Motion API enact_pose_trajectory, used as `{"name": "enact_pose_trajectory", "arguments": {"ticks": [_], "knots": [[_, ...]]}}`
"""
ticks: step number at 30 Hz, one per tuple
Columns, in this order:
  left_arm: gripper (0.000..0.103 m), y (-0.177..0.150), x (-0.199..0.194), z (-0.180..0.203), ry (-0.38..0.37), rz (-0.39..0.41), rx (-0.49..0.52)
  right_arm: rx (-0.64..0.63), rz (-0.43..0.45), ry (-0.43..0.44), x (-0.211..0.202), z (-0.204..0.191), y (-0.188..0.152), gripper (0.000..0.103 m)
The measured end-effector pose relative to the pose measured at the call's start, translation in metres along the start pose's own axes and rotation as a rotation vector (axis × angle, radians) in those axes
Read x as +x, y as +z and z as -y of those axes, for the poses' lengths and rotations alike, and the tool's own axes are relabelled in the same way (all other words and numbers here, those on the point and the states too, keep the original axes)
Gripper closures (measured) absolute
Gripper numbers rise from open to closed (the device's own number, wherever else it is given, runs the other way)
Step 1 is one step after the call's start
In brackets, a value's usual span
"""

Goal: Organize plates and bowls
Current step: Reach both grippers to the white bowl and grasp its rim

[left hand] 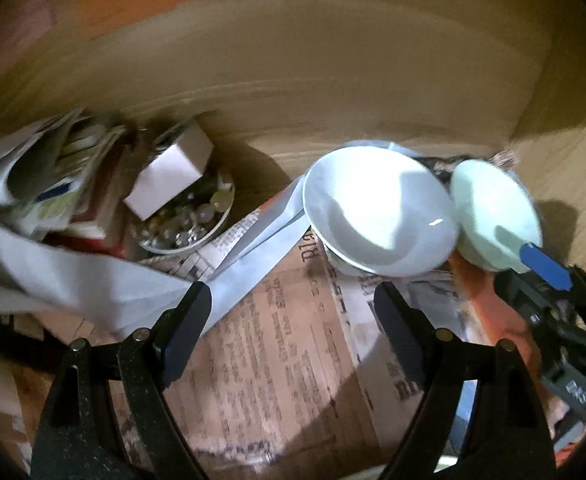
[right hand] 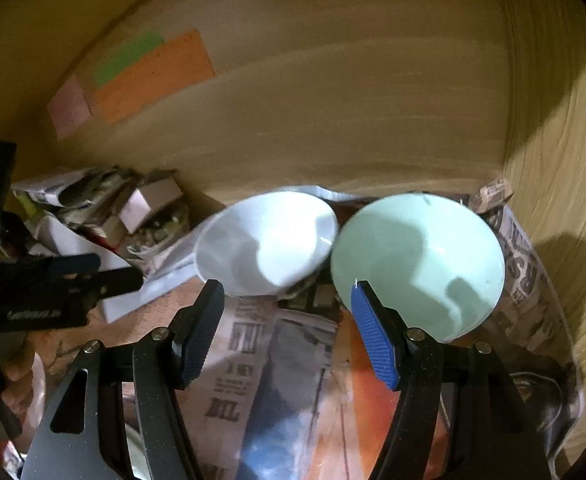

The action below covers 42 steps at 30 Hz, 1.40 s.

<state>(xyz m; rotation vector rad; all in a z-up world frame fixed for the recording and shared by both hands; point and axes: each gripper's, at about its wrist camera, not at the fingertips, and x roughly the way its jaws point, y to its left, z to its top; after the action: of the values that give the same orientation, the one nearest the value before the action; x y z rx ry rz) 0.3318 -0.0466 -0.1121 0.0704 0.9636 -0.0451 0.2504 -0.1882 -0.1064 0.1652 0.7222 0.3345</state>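
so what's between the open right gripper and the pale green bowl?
Nothing. In the right wrist view the right gripper hangs over bare newspaper lining, its blue pad overlapping the pale green bowl rim.

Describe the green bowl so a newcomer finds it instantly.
Look inside the wooden cabinet, at its right corner on the newspaper. Two bowls sit side by side; the green bowl is the right one, nearest the side wall. Its neighbour, the white bowl, is paler and tilted.

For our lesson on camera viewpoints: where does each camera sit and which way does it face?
Left wrist: on the left tongs, facing the white bowl; own open fingers show.
Right wrist: on the right tongs, facing the green bowl; own open fingers show.
Shared: both bowls, the newspaper, and each other's tongs.
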Motion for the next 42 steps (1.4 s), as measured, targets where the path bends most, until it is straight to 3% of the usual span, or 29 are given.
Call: {"name": "enact_pose_trajectory", "arguments": {"ticks": [10, 14, 18, 23, 29, 38, 42], "knots": [[0.022, 0.022, 0.042, 0.002, -0.029, -0.053, -0.026, 0.038, -0.040, 0.017, 0.014, 0.013, -0.005, 0.041], [0.046, 0.028, 0.057, 0.005, -0.041, -0.092, -0.009, 0.042, -0.045, 0.014, 0.015, 0.016, -0.006, 0.041], [0.059, 0.030, 0.067, 0.007, -0.051, -0.104, 0.006, 0.040, -0.051, 0.010, 0.017, 0.017, -0.007, 0.040], [0.083, 0.029, 0.073, 0.014, -0.078, -0.115, 0.055, 0.040, -0.055, 0.004, 0.020, 0.019, -0.008, 0.040], [0.083, 0.016, 0.066, 0.026, -0.016, -0.093, 0.148, 0.038, -0.050, 0.004, 0.019, 0.021, -0.009, 0.040], [0.083, -0.020, 0.041, 0.014, -0.047, -0.140, 0.209, -0.003, -0.066, 0.037, 0.020, 0.011, -0.014, 0.041], [0.083, -0.038, 0.027, 0.012, -0.070, -0.147, 0.227, -0.028, -0.102, 0.047, 0.030, 0.004, -0.018, 0.050]]}}
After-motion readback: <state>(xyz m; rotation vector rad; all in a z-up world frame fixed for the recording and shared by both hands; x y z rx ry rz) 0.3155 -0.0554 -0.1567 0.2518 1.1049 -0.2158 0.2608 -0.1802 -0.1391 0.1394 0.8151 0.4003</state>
